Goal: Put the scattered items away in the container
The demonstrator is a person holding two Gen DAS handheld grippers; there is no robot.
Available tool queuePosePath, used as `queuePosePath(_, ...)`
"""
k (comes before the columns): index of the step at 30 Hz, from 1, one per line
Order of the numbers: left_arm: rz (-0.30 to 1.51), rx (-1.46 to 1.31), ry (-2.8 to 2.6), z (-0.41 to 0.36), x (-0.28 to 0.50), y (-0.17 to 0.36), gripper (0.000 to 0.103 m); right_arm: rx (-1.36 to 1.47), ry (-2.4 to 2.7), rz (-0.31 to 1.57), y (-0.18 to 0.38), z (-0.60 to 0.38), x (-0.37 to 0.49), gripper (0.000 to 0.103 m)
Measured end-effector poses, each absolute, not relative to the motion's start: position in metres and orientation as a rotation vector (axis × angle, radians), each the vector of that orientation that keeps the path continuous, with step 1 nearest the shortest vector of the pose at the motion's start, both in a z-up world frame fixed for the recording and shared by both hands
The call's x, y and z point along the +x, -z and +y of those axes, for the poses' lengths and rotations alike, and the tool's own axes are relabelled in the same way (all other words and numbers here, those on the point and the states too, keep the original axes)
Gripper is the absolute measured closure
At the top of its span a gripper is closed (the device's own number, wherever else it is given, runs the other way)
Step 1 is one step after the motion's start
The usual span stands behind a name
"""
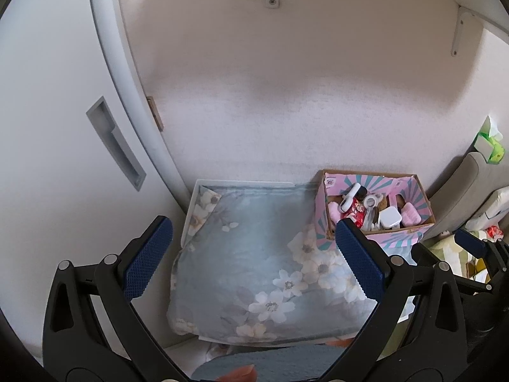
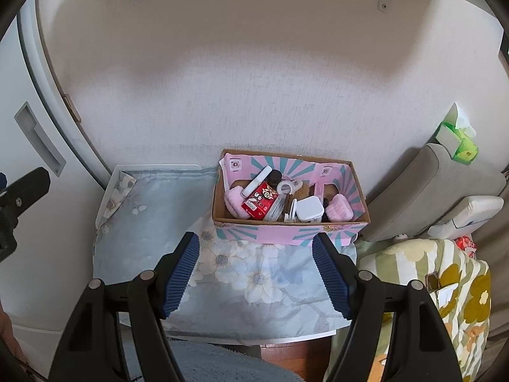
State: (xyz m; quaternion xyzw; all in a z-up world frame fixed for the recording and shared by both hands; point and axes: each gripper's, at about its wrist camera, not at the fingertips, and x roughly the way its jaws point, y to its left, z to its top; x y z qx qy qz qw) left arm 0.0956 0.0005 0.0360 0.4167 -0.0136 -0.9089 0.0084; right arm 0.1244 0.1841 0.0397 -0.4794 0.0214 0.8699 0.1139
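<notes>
Both grippers, left gripper point(image 1: 254, 254) and right gripper point(image 2: 256, 275), gape empty above floral cloth point(image 2: 152, 222) beside filled box point(image 2: 286, 238).

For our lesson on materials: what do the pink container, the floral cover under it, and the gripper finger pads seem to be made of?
Container: cardboard, printed pink and teal outside; bare brown edges and inside show it.
Floral cover: soft woven fabric, matte, wrinkled and folded at a corner.
Finger pads: probably rubber or plastic, dark blue, ribbed; both grippers open.

Each gripper point(image 1: 253, 254) point(image 2: 256, 273) has black plastic arms, silver round pivot pins and dark blue ribbed pads point(image 2: 181, 275)
</notes>
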Motion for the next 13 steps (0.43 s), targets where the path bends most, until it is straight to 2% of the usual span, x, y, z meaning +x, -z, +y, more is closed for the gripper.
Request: queuePosePath(13,-0.101,1.256,2.852,0.0048,0.0919,-0.0359,0.001,-1.409,-2.563,0.056,-0.0384,0.1883,0.1247,0.033)
